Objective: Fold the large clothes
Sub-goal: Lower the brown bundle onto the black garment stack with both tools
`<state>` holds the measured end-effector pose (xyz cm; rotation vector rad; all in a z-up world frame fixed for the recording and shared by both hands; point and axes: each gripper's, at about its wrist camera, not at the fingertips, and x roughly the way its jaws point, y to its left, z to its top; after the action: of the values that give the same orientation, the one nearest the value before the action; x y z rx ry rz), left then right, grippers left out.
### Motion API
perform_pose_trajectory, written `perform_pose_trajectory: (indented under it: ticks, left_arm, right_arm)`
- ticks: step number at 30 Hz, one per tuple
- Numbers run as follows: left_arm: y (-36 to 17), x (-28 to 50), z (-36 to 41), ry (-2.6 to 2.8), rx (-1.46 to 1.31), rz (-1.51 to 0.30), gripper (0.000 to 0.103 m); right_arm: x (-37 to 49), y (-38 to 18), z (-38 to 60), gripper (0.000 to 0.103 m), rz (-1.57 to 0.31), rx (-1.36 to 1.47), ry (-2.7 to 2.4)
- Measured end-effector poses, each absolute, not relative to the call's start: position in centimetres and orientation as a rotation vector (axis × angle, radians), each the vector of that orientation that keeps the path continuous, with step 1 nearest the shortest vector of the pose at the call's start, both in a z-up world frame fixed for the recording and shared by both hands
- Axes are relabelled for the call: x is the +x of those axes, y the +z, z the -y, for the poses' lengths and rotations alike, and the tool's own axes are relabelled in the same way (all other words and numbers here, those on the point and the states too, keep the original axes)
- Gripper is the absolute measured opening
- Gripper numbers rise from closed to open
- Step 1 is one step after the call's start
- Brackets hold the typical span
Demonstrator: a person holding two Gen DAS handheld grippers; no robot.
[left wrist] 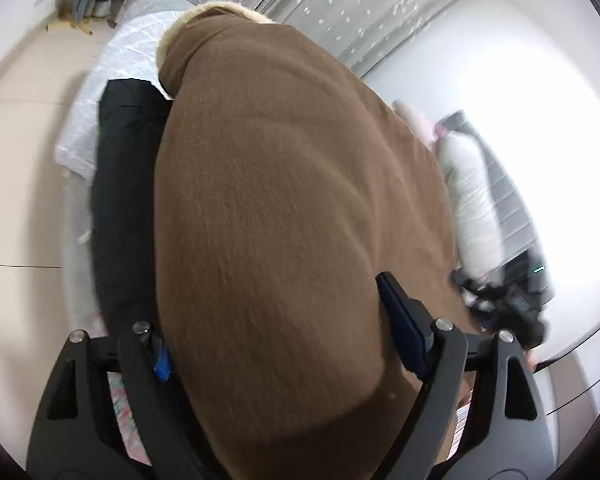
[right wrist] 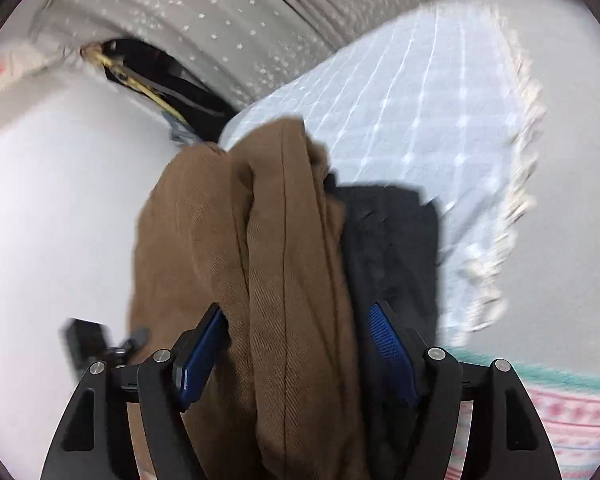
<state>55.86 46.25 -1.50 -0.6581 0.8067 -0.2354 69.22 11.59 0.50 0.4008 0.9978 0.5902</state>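
A big brown garment (left wrist: 284, 200) with a cream fleece collar (left wrist: 224, 10) fills the left wrist view. It runs between the jaws of my left gripper (left wrist: 276, 320), which stand wide with the cloth bunched between them. In the right wrist view the same brown garment (right wrist: 268, 248) hangs in thick folds between the blue pads (right wrist: 392, 344) of my right gripper (right wrist: 296, 320). A black garment (right wrist: 392, 240) lies beside it on the right, also seen in the left wrist view (left wrist: 128, 184).
A pale blue checked bed cover (right wrist: 412, 120) lies beyond. A grey star-patterned curtain (right wrist: 228, 28) hangs behind. A light tiled floor (left wrist: 20, 160) is at left. A grey pillow (left wrist: 472, 204) and a black device (left wrist: 508, 304) sit at right.
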Motion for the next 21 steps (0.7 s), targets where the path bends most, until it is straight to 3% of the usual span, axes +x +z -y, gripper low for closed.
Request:
perform_pose_trajectory:
  ticks: [4,8,10,12,17,21]
  left_arm:
    - [0.4,53.7,-45.8,-0.171,-0.58,-0.781,0.084]
    - [2.2,50.8,-44.0,-0.039,-0.334,-0.656,0.084]
    - [3.1,49.5,-43.1,-0.024,-0.255,-0.588,0.084]
    - [3.4,48.2,-41.3,-0.1,-0.219,-0.587,0.084]
    - [0.2,50.9,-38.5,-0.135,-0.116,-0.726,0.087]
    - [0.7,50.5,-38.8,-0.116,-0.159,-0.752,0.088]
  right_arm:
    - [66.4,5.5,-12.8,0.073,-0.867,0.205,0.598]
    - [61.6,8.3,-16.9,0.07,-0.746,0.015,0.654]
    - [60.1,7.5,-18.6,0.059,-0.72,-0.078,0.663]
    - [59.2,5.0,-19.2,0.055,-0.721,-0.152,0.638]
    - [61.7,0.2,-19.6,0.055,-0.76,-0.17,0.546]
    - [62.0,0.2,-19.0,0.054,-0.789,-0.13,0.534]
